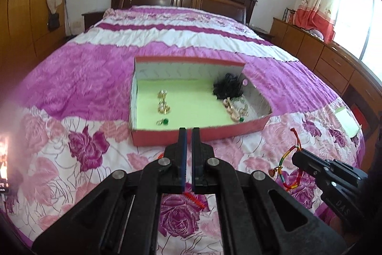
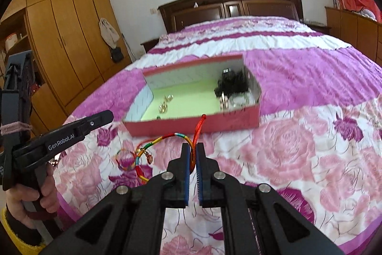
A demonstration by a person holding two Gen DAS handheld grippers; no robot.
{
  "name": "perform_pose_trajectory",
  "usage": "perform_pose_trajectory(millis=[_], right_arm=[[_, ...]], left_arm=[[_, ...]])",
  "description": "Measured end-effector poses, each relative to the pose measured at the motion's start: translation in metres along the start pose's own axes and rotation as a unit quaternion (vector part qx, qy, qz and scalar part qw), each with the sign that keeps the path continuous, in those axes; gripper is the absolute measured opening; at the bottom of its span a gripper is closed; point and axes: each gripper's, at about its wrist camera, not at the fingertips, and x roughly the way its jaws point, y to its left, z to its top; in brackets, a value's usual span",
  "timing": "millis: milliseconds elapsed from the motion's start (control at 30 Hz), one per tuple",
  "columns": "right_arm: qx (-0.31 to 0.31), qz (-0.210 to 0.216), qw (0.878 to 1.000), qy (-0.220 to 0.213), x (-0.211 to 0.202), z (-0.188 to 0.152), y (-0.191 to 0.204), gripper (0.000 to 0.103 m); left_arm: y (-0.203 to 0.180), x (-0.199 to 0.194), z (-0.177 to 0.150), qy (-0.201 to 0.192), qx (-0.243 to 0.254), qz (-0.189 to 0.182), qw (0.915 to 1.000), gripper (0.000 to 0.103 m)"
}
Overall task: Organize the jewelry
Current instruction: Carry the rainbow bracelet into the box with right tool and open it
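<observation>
Right wrist view: — We have the right gripper [image 2: 193, 147] clamped on the braided cord bracelet [image 2: 152, 147], dangling just short of the red jewelry box [image 2: 191, 126].
— And our left gripper [image 1: 189, 133] pinches a thin red cord [image 1: 193, 198]. Loose loops could snag the box rim, or slip free

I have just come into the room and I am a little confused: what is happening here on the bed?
A person is sorting jewelry on the bed with a hand-held gripper in each hand. The right gripper is shut on a multicoloured cord bracelet, which hangs above the flowered bedspread. The left gripper is also shut, on a thin red cord. Ahead lies an open red box with a green floor, already holding gold pieces and a black item. The bracelet is not yet inside.
</observation>
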Motion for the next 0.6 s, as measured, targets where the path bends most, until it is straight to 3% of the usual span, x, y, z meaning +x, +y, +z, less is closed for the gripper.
perform_pose_trajectory(millis=[600], right_arm=[[-0.015,0.002,0.997,-0.081,-0.001,0.047,-0.002,0.006]], left_arm=[[-0.014,0.012,0.033,-0.059,0.020,0.017,0.9979,0.000]])
